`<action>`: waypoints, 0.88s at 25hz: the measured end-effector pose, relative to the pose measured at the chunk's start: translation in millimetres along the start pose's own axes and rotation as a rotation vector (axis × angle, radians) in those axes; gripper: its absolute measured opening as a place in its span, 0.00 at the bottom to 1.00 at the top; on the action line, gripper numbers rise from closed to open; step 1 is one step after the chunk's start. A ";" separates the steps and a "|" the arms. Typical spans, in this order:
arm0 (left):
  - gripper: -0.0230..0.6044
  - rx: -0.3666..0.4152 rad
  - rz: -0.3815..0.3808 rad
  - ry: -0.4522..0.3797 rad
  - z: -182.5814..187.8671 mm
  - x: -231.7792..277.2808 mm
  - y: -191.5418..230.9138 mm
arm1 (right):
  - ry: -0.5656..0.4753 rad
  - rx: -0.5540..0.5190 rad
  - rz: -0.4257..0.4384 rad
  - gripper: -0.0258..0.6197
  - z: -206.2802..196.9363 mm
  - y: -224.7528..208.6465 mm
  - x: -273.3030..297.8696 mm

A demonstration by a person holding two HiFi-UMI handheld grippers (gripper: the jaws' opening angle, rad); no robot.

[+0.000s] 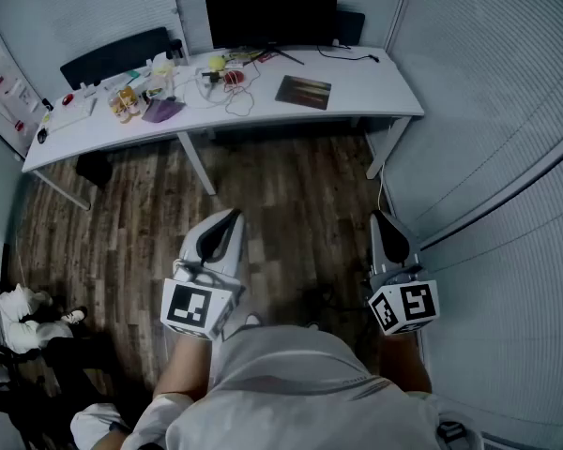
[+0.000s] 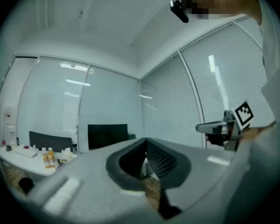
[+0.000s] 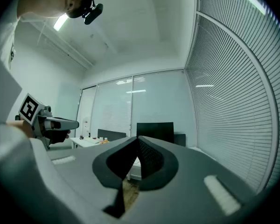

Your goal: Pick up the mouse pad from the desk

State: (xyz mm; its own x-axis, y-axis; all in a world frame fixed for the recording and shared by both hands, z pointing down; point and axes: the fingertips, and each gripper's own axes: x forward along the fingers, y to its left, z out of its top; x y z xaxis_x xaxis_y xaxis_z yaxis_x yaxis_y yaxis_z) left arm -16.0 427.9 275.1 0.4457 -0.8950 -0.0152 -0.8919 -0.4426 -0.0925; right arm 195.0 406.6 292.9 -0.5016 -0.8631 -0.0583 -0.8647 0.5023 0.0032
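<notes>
Nearest, at the bottom of the head view, a pale shirt [image 1: 300, 382] and two forearms. Just ahead, level over the wooden floor [image 1: 291, 190], the left gripper [image 1: 227, 219] and the right gripper [image 1: 382, 221], well apart from each other. At the rear of each, a marker cube [image 1: 195, 307] with black-and-white square patterns rather than letters. In the left gripper view, ribbed fingers [image 2: 159, 158] pressed together edge to edge, nothing pinched between them. In the right gripper view likewise: pads [image 3: 149, 158] shut tight on each other and empty. Beyond the fingertips, a wide stretch of floor, then the white desk [image 1: 380, 87] on its slanted legs. On the right half of that desk, lying flat, the mouse pad [image 1: 304, 92]: a dark rectangle, touched by neither gripper, well away from both pairs of fingers, roughly ahead of the gap between them. To its left, a tangle of cables [image 1: 233, 87] and small clutter; further left, a few small bottles [image 1: 127, 101], their labels too small to read. Just behind the pad, at the desk's back edge, a black monitor [image 1: 272, 12], screen dark. Behind the desk's left part, a black chair back [image 1: 117, 56]. Farthest off and along the right side, walls of pale blinds [image 1: 507, 73].
</notes>
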 end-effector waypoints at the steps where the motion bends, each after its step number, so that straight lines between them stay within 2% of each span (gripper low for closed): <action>1: 0.04 0.003 -0.003 0.002 -0.8 0.4 -0.7 | 0.002 0.002 0.001 0.05 -0.2 -0.1 0.1; 11: 0.04 -0.017 -0.013 0.022 -12.4 -7.7 -0.4 | 0.024 -0.002 -0.004 0.05 -5.4 7.7 -3.7; 17: 0.04 -0.034 -0.018 0.030 -20.2 -14.5 8.1 | -0.012 0.074 0.020 0.05 -5.4 18.0 -0.5; 22: 0.04 -0.047 -0.010 0.059 -25.0 -21.1 27.4 | 0.005 0.075 0.034 0.05 -10.7 35.3 13.4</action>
State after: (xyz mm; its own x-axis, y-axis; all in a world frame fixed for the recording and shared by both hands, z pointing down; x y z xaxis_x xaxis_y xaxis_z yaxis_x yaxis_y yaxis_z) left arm -51.7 433.3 297.8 0.4508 -0.8915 0.0446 -0.8906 -0.4526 -0.0456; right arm 157.5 412.2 302.9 -0.5308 -0.8457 -0.0548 -0.8428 0.5336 -0.0701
